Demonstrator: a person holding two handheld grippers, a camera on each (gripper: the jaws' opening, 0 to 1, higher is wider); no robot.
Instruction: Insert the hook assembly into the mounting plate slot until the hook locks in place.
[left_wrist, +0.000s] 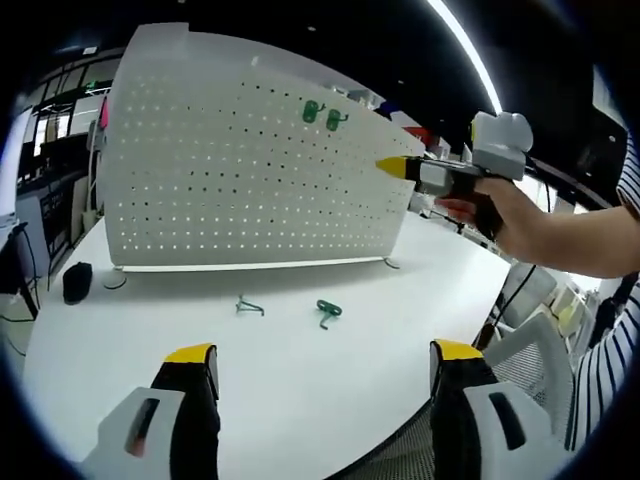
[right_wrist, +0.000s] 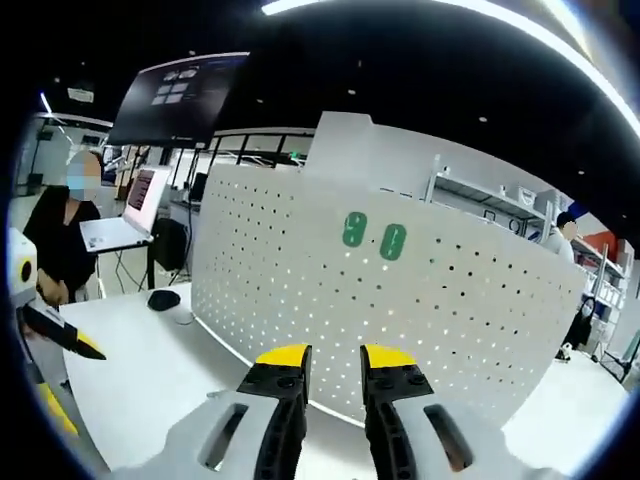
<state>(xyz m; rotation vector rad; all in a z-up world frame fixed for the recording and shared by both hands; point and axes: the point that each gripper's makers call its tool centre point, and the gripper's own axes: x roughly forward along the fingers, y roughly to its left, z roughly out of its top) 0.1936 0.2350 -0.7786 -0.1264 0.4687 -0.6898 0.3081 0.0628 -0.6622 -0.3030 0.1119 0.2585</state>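
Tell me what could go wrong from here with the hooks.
1. Both claws look empty: the left claw is open over the table, and the right claw, near the pegboard, holds nothing. The two loose hooks lie unpicked.
2. Two hooks already hang there; a new one could knock them.

— The pegboard: what is it made of?
— Looks like painted sheet metal, white and matt, though I can't be sure from here. The table is smooth white with a faint sheen.
— And the hooks?
— The green hook seems glossy coated wire; the pale hook beside it, bare metal. The left gripper is matt plastic.
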